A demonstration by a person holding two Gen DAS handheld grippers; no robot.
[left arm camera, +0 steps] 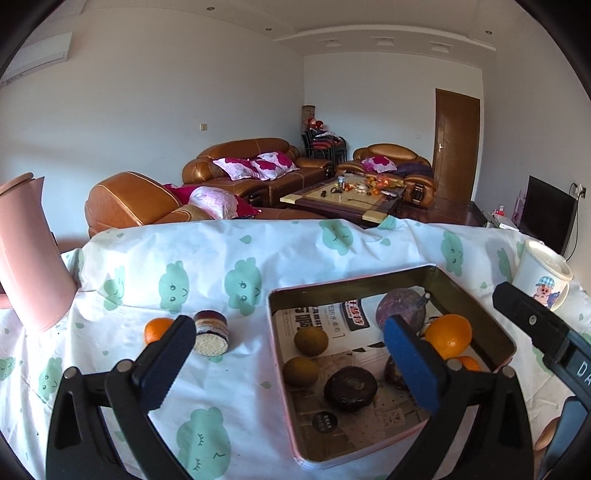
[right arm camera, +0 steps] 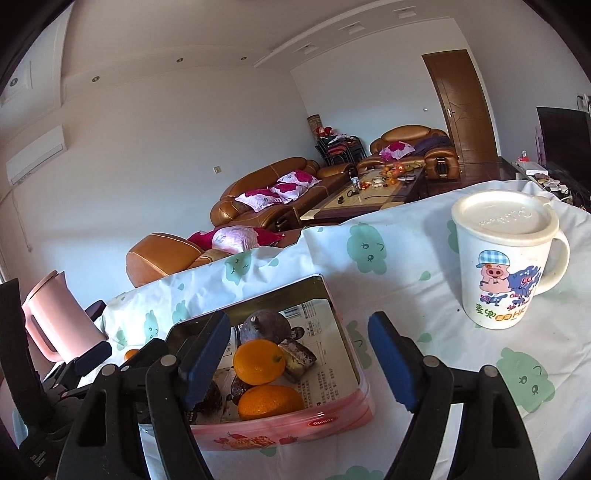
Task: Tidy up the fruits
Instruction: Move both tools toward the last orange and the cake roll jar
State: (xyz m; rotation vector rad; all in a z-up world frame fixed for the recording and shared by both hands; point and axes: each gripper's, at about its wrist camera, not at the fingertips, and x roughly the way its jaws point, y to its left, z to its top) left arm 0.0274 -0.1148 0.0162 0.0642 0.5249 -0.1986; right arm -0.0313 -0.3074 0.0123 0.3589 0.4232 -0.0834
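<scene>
Right wrist view, tin: pink, red "Monde" label; holds oranges, on tablecloth.
Mug: lidded, pig cartoon, partly legible print.
Left gripper: spread wide, empty.
Right gripper: spread, empty.
Loose orange: outside tin.

Living room with plain white walls and a stepped white ceiling set with recessed spotlights.

Tan leather sofas bearing pink floral cushions surround a low dark wooden coffee table; a brown wooden door stands at the far right, a white wall-mounted air conditioner hangs high on the left wall, and a black flat television screen stands at the right.
</scene>
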